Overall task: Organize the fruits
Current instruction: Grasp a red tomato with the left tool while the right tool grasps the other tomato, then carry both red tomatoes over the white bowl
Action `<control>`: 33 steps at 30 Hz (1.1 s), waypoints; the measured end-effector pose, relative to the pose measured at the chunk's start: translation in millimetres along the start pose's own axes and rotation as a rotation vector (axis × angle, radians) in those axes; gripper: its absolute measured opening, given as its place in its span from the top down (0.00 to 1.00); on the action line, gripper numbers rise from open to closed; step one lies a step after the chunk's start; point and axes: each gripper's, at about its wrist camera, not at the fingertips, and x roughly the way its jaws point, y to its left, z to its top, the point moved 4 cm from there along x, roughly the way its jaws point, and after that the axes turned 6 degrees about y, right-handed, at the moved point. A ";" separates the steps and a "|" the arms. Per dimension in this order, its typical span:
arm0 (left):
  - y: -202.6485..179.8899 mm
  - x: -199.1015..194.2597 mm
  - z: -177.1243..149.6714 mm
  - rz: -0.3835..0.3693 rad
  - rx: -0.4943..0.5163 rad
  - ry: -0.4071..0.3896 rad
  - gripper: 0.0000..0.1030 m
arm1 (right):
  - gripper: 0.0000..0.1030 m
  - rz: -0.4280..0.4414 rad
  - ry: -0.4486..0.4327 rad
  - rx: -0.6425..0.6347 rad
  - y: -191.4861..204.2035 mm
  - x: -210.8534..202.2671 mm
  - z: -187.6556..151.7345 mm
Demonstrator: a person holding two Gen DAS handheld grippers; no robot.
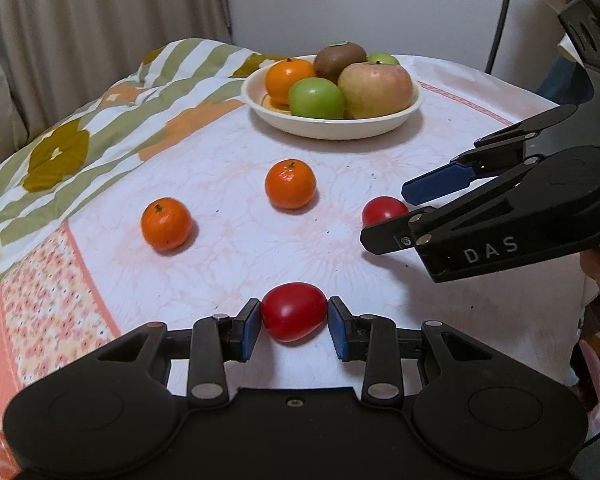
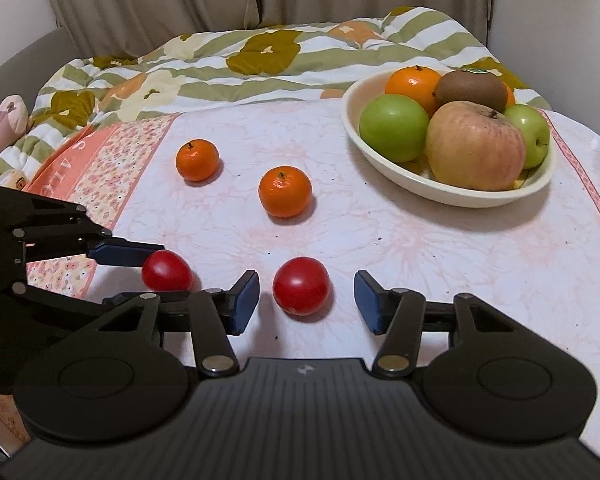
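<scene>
A pale cloth-covered table (image 2: 420,248) is filling the middle of both views, with a striped, flowered quilt (image 2: 260,60) lying bunched along its far edge, at the upper left of the left wrist view and across the top of the right wrist view.

A cream bowl (image 1: 380,128) is sitting at the upper centre of the left wrist view and the upper right of the right wrist view. It is holding a big pinkish apple (image 2: 476,146), two green apples, an orange and a brown kiwi (image 2: 471,89).

Two loose oranges are lying on the cloth mid-frame, well apart from the bowl: one (image 1: 290,184) nearer the centre, one (image 1: 166,224) further left.

The left gripper (image 1: 294,318) is sitting at the bottom centre of its own view, its blue pads pressing against both sides of a red tomato (image 1: 294,311) that is resting on the cloth.

The right gripper (image 2: 307,300) is sitting at the bottom centre of its view with its jaws standing apart around a second red tomato (image 2: 301,286); gaps are showing on both sides, so the pads are not touching it. In the left wrist view this tomato is peeking out at the right, between the right gripper's fingers.
</scene>
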 end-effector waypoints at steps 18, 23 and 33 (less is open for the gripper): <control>1.0 -43.3 10.8 0.061 -0.147 -0.032 0.61 | 0.55 0.032 -0.018 -0.012 -10.6 -34.4 7.8; -8.3 -57.4 28.6 0.078 -0.187 -0.054 0.61 | 0.55 0.032 -0.032 -0.012 -27.0 -56.7 13.7; -24.7 -71.0 84.5 0.111 -0.283 -0.107 0.61 | 0.55 0.035 -0.077 -0.040 -80.2 -96.8 45.3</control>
